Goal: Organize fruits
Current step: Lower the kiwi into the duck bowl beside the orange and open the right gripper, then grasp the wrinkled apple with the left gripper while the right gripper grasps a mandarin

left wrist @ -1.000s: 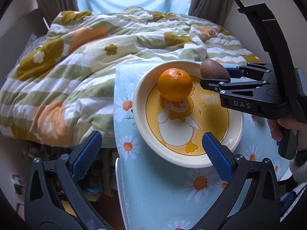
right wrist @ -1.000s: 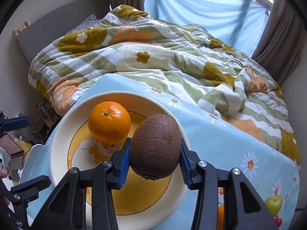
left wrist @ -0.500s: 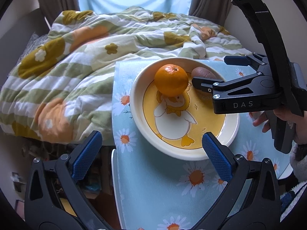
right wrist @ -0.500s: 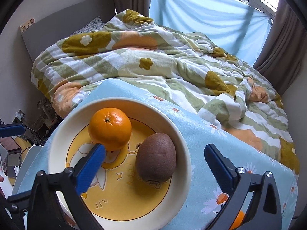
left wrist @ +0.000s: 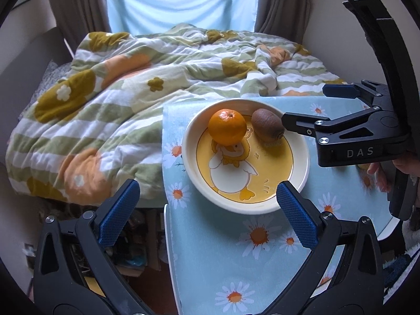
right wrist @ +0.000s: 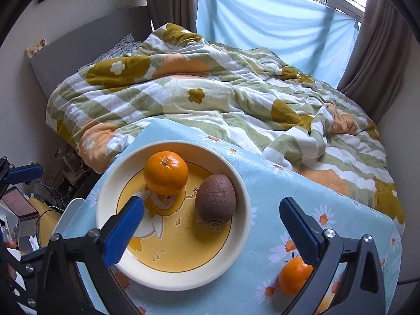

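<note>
A cream bowl (left wrist: 302, 169) (right wrist: 241, 183) with a yellow duck picture sits on the blue daisy tablecloth. In it lie an orange (left wrist: 227, 126) (right wrist: 166, 172) and a brown kiwi (left wrist: 267, 124) (right wrist: 215, 201), side by side. My right gripper (right wrist: 210, 228) is open and empty, just in front of and above the kiwi; it also shows in the left wrist view (left wrist: 304, 105) at the bowl's right rim. My left gripper (left wrist: 207, 212) is open and empty over the bowl's near edge. A second orange (right wrist: 294, 275) lies on the cloth behind my right finger.
A rumpled green, white and orange striped blanket (left wrist: 126, 99) (right wrist: 236, 94) covers the bed beyond the table. The table's left edge (left wrist: 166, 236) drops to cluttered floor. A person's hand (left wrist: 378, 176) holds the right gripper's handle.
My right gripper opened and let go of the kiwi, which now rests in the bowl beside the orange. The right gripper has pulled back and up. The left gripper rose a little.
</note>
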